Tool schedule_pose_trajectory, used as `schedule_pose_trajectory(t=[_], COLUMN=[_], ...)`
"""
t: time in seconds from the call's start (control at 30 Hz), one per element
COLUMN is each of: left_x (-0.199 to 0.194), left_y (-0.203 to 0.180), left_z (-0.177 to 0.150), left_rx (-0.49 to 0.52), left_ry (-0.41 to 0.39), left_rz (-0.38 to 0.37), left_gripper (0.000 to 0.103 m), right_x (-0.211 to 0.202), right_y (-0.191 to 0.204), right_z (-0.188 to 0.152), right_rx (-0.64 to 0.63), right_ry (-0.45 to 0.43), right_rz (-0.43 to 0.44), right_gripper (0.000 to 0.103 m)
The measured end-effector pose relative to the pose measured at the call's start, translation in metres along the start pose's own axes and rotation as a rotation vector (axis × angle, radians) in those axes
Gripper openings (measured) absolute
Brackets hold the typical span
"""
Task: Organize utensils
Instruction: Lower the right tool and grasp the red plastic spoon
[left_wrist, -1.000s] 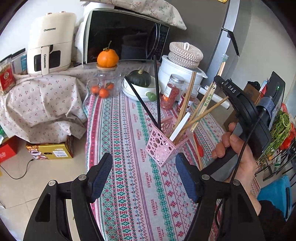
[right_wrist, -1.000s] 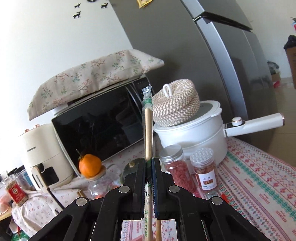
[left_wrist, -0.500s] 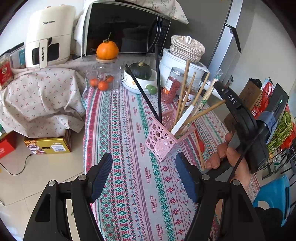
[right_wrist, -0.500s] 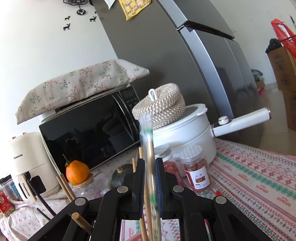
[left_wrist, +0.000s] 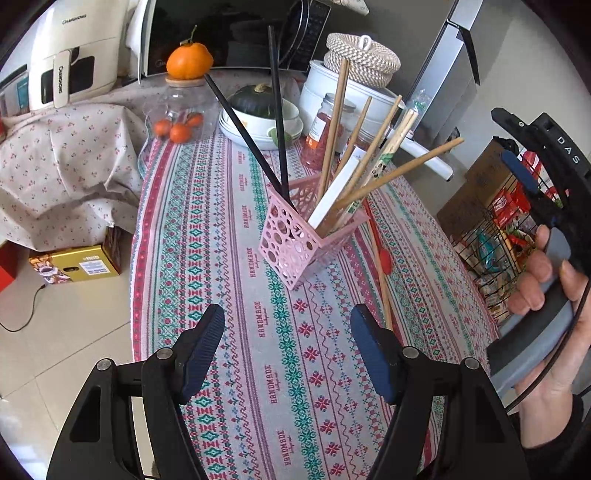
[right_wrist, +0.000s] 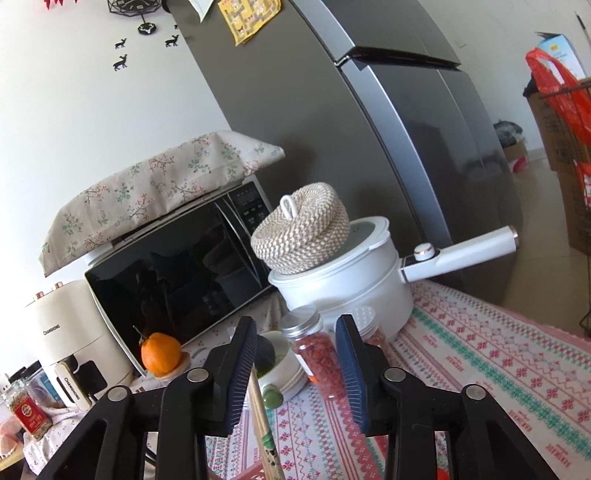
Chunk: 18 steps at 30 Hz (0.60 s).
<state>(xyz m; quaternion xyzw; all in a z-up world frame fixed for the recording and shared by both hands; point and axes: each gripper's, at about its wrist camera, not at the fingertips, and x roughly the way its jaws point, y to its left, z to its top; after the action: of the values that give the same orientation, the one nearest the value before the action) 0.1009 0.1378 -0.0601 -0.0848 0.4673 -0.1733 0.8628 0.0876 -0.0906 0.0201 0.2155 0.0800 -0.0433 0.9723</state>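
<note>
The right gripper (right_wrist: 301, 363), its jaws just opening, grips nothing; wrapped chopsticks (right_wrist: 267, 439) lean beside its left pad. The left gripper (left_wrist: 288, 350) gapes empty, short of the pink basket (left_wrist: 295, 240).

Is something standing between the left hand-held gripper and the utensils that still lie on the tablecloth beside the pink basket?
Nothing visible does. The left hand-held gripper is open over bare patterned tablecloth, and the wooden-handled utensils lie flat just beyond its right finger, beside the pink perforated plastic basket.

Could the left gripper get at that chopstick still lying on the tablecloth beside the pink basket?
Probably yes: the left gripper is open and empty, and the loose chopstick lies flat on the cloth with nothing over it, ending near its right finger.
</note>
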Motion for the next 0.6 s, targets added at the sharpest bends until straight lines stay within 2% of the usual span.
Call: schedule_pose_trajectory(t=[0.13,0.27,0.4,0.6], left_x=[0.004,0.009,0.019,0.036], left_y=[-0.009,-0.019,-0.026,-0.026], left_z=[-0.005,-0.006,-0.01,-0.016], left_rx=[-0.001,0.029,0.048,0.047], left_ry=[0.024,0.038,0.079,0.143], left_rz=[0.003,0.012,0.015,0.022], left_gripper=[0.082,0.088,0.096,0.098], right_x=[-0.008,-0.006,0.001,0.021], right_y=[-0.008,-0.022,-0.041,-0.072], right_z=[0.022,0.035,0.034,0.014], right_rx=[-0.033,-0.087,-0.134,-0.176], right_ry=[0.062,0.17,0.303,0.513], right_rz=[-0.026,-0.077,-0.131,-0.22], right_gripper=[0.063,0.073,0.077,0.082])
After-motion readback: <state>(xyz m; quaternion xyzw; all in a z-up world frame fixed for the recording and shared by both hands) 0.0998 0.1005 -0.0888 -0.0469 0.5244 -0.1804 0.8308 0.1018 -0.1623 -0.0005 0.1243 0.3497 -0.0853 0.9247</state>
